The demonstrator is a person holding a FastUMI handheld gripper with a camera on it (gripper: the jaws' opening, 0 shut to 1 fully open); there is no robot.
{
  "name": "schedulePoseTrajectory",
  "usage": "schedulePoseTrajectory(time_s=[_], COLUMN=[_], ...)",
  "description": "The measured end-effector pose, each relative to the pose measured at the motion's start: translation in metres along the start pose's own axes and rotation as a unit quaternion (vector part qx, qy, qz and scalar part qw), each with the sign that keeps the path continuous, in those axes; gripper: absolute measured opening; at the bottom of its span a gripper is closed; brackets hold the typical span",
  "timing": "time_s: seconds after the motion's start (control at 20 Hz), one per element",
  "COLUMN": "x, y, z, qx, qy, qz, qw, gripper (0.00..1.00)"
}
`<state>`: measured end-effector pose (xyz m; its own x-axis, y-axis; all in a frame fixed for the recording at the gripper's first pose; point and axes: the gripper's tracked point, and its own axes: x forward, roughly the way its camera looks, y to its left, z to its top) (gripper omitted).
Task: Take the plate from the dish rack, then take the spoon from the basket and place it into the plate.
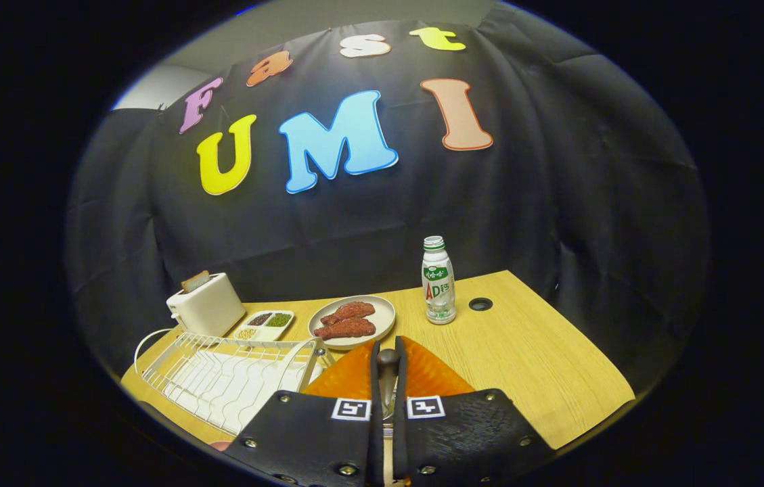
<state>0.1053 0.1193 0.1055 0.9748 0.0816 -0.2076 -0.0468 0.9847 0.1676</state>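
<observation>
In the gripper view, the gripper (387,379) has its fingers drawn close together, clamped on the handle of a spoon (387,362) that stands up between them above an orange plate (436,375) on the wooden table (524,352). The white dish rack (219,375) sits just beside the fingers, with a toaster (206,304), a tray of beans (263,325), a plate of meat (352,320) and a bottle (438,281) beyond.

The gripper (388,379) is pointing forward and slightly downward. Its two fingers (375,379) are standing almost closed, side by side, and both are pressing on the thin handle of the spoon (387,362) between them.
</observation>
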Motion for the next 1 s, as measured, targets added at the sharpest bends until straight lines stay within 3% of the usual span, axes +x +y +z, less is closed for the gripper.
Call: schedulePoseTrajectory(time_s=[0.55,1.0], x=[-0.065,-0.139], y=[0.006,0.038], z=[0.064,0.069], qx=[-0.011,-0.03], qy=[-0.044,-0.063], qz=[-0.009,-0.002], qw=[0.999,0.998], gripper=[0.05,0.05])
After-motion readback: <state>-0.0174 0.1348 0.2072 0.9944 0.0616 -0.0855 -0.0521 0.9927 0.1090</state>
